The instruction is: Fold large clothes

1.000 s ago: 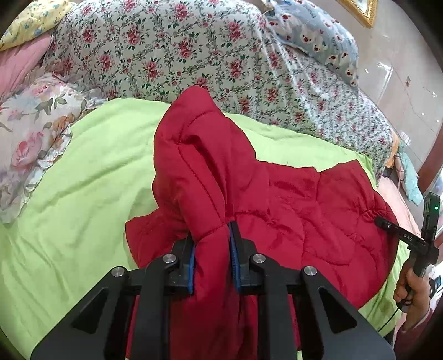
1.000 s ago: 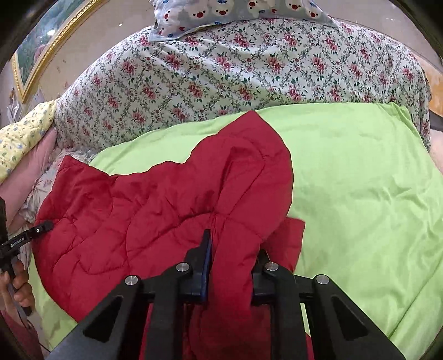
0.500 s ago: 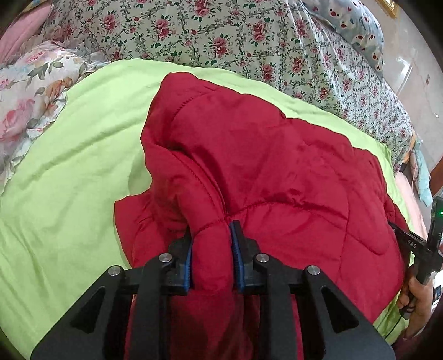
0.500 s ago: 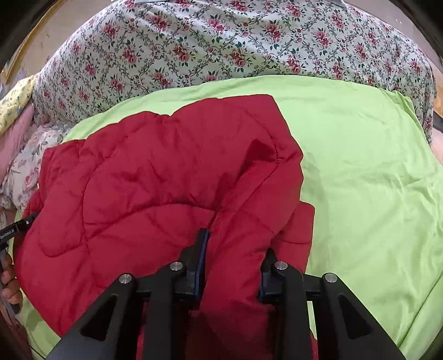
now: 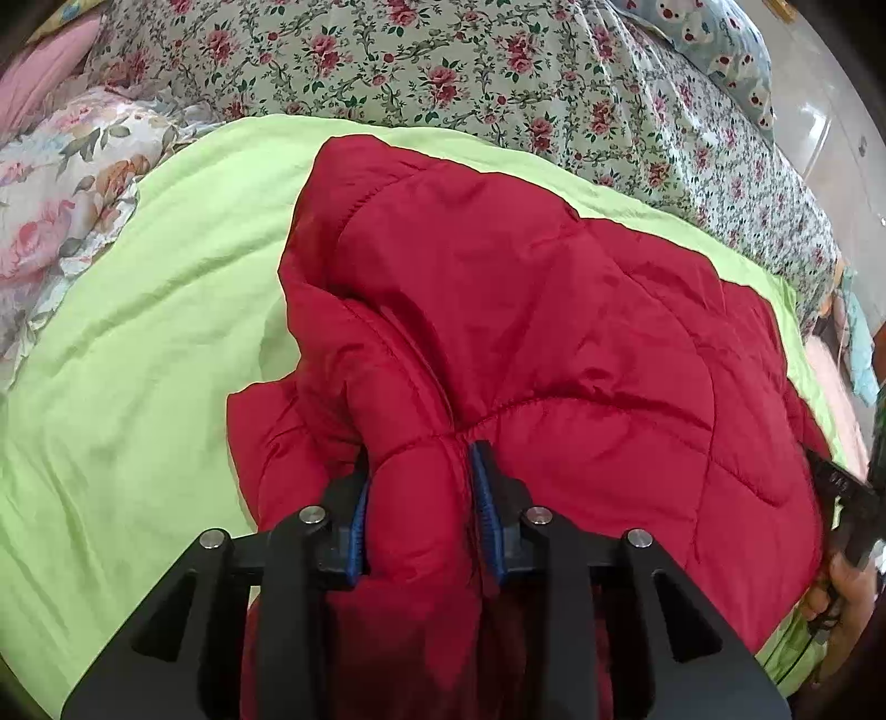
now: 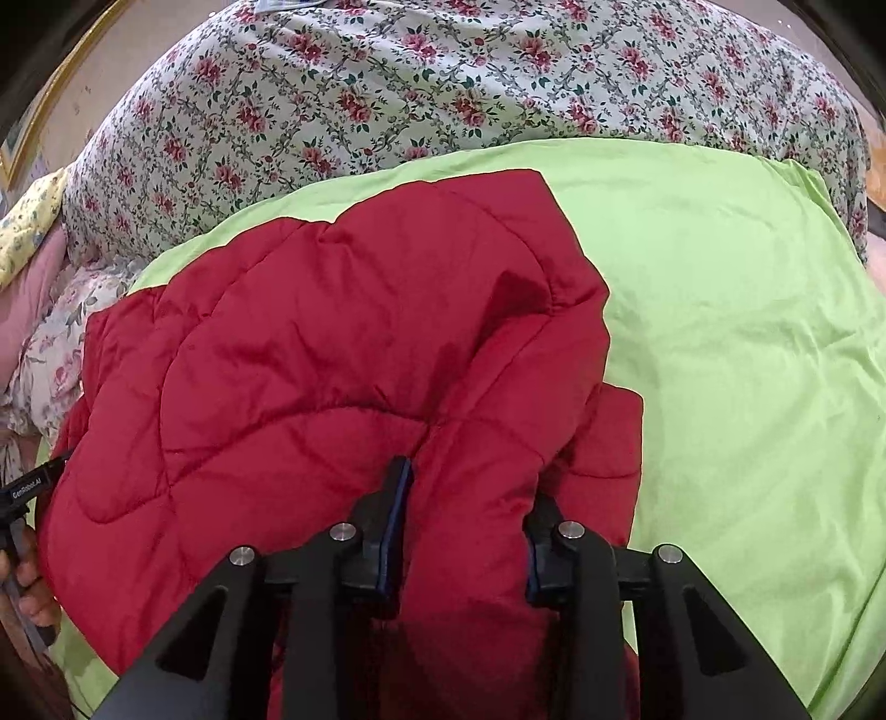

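A red quilted jacket (image 5: 526,310) lies spread on a lime-green sheet (image 5: 138,360) on the bed; it also shows in the right wrist view (image 6: 332,354). My left gripper (image 5: 423,498) is shut on a thick fold of the jacket at its near left edge. My right gripper (image 6: 465,526) is shut on a thick fold at the jacket's near right edge. Each gripper shows at the side of the other's view, the right gripper (image 5: 847,487) and the left gripper (image 6: 27,487). The jacket's near part hangs below both grippers, out of view.
A floral duvet (image 5: 470,72) is heaped behind the green sheet (image 6: 720,332). A rose-print pillow (image 5: 61,188) lies at the left. A bear-print pillow (image 5: 714,39) sits at the back. The bed's right edge drops off near a pale wall (image 5: 819,127).
The raised part of the jacket has come down flat onto the green sheet. Both grippers have moved forward and lower, still shut on the jacket's edge.
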